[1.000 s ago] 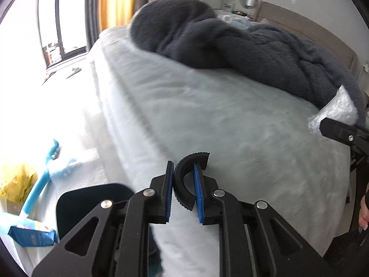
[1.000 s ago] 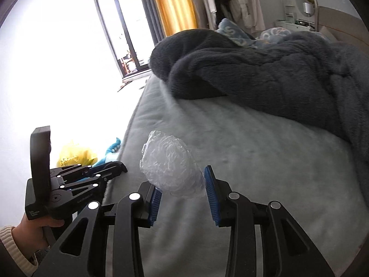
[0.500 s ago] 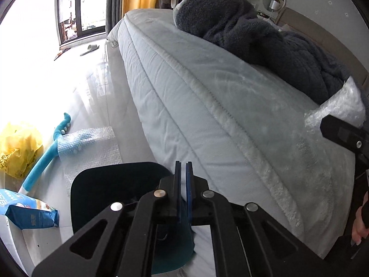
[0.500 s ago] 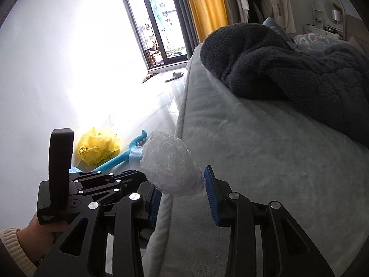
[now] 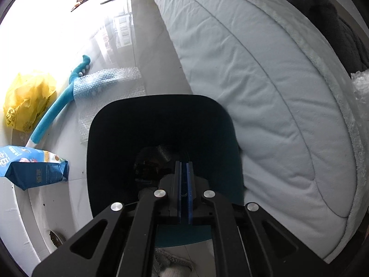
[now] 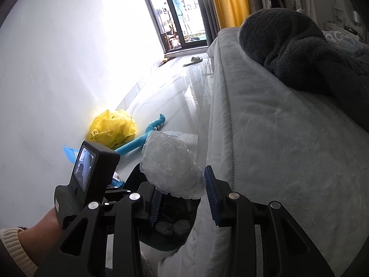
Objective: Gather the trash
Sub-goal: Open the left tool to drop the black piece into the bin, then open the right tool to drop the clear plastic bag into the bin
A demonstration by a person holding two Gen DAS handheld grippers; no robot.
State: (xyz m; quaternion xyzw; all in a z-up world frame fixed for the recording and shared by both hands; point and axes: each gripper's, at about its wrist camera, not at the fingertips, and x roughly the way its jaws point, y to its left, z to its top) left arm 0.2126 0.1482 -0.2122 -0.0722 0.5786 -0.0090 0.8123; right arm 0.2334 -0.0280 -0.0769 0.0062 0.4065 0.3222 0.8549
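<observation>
A dark teal trash bin (image 5: 161, 143) stands on the floor beside the bed, with dark trash inside. My left gripper (image 5: 183, 191) is shut and empty, right over the bin's mouth. My right gripper (image 6: 182, 198) is shut on a crumpled wad of clear bubble wrap (image 6: 171, 165) and holds it above the bin (image 6: 166, 240), at the mattress edge. The wad's edge also shows at the right of the left wrist view (image 5: 361, 85).
The grey mattress (image 5: 265, 73) fills the right, with a dark fleece blanket (image 6: 299, 48) on it. On the floor lie a bubble wrap sheet (image 5: 108, 85), a blue toy (image 5: 57, 106), a yellow bag (image 5: 25, 99) and a blue snack packet (image 5: 30, 166).
My left gripper held a black curved piece a second ago; now it is shut empty over the bin. Both grippers swung from the bed top towards the bin on the floor.
</observation>
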